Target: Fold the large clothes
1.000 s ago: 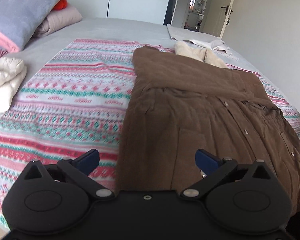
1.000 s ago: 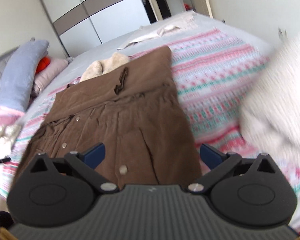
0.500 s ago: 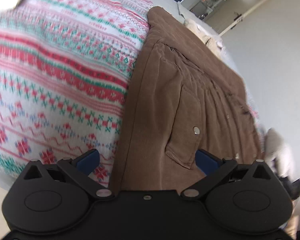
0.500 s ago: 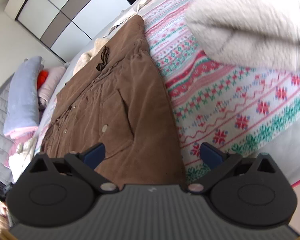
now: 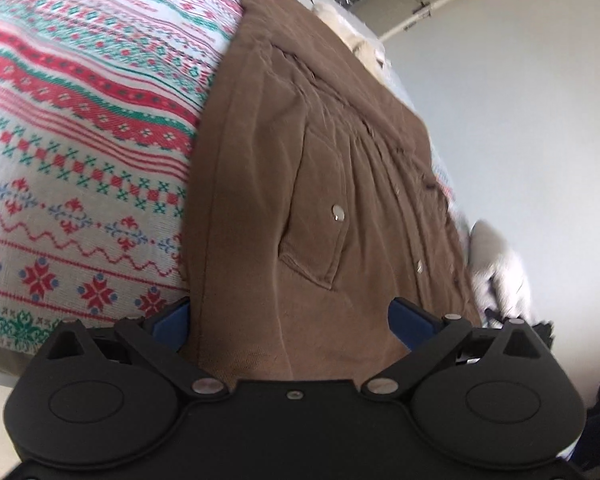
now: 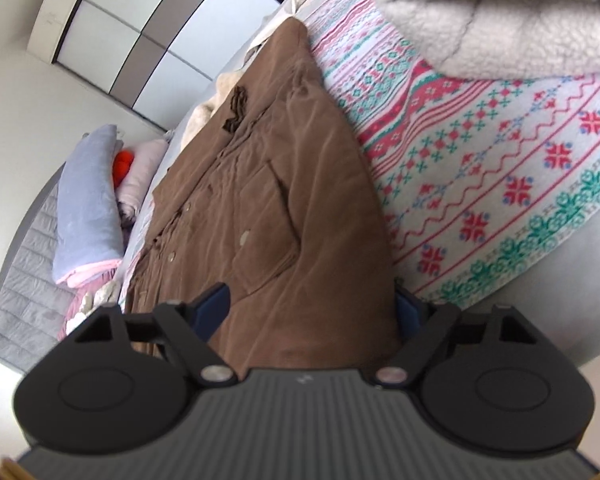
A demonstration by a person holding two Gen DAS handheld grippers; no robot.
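Observation:
A brown corduroy coat with snap buttons and a cream fleece collar lies flat on the patterned blanket, its hem toward me. My left gripper is open, low at the hem's left corner, with the cloth lying between its blue pads and the coat's side edge over the left pad. In the right wrist view the same coat fills the middle. My right gripper straddles the hem's right corner and its jaws are closing. The cloth sits between them, and its edge hides part of the right pad.
A white fleece garment lies on the blanket to the coat's right. Pillows are piled at the head of the bed, before a wardrobe. A pale wall and a door stand beyond the bed.
Both grippers have dropped and rolled toward the coat's near hem, so the coat now fills each view. The right gripper's jaws stand narrower than before.

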